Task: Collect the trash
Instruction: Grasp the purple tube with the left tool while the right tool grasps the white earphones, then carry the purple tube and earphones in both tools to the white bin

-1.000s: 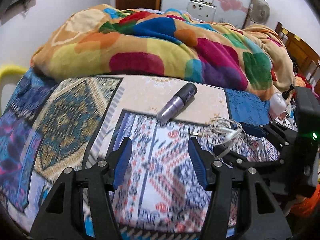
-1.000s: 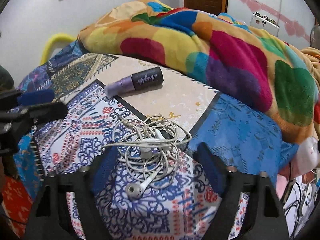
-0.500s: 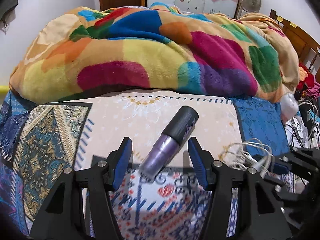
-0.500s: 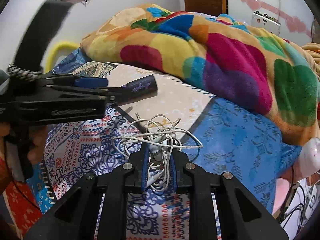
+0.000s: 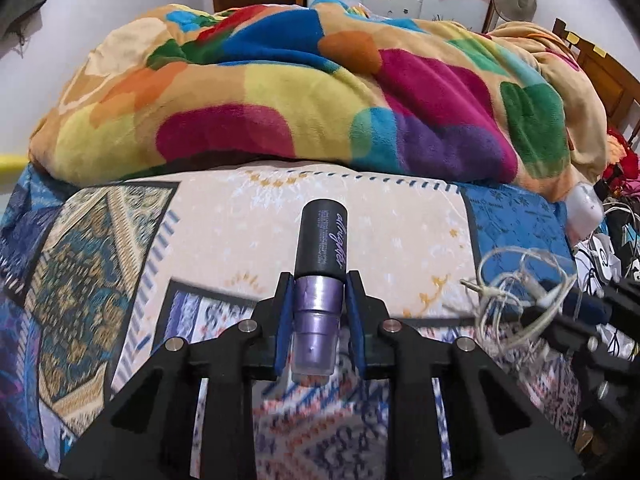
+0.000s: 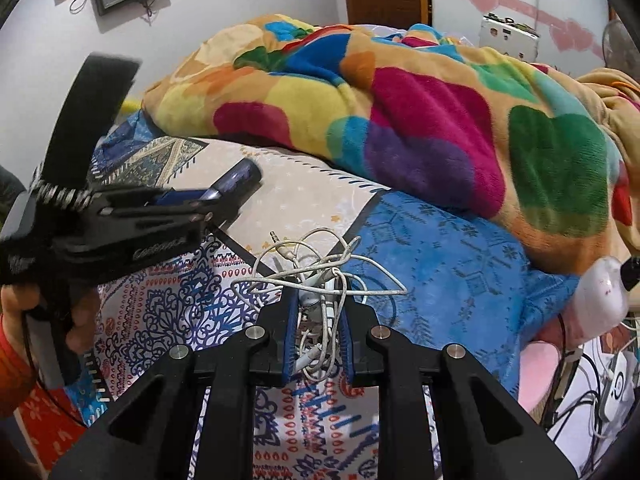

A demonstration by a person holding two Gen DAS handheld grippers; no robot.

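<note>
Both my tongs are loaded over the patterned bedsheet [image 5: 248, 220].
My left gripper [image 5: 319, 312] pinches the purple black-capped cosmetic tube [image 5: 320, 276], cap toward 12 o'clock; my right gripper [image 6: 318, 328] pinches the tangled white earphones [image 6: 320, 276].

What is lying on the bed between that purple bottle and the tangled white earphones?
Nothing but bedsheet: in the left wrist view the stretch between the purple bottle and the earphones shows only patterned fabric.

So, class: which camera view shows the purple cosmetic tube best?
The left wrist view: the purple cosmetic tube lies centred and sharp between the left gripper fingers, cap lettering visible. The right wrist view shows only its blurred cap end.
</note>
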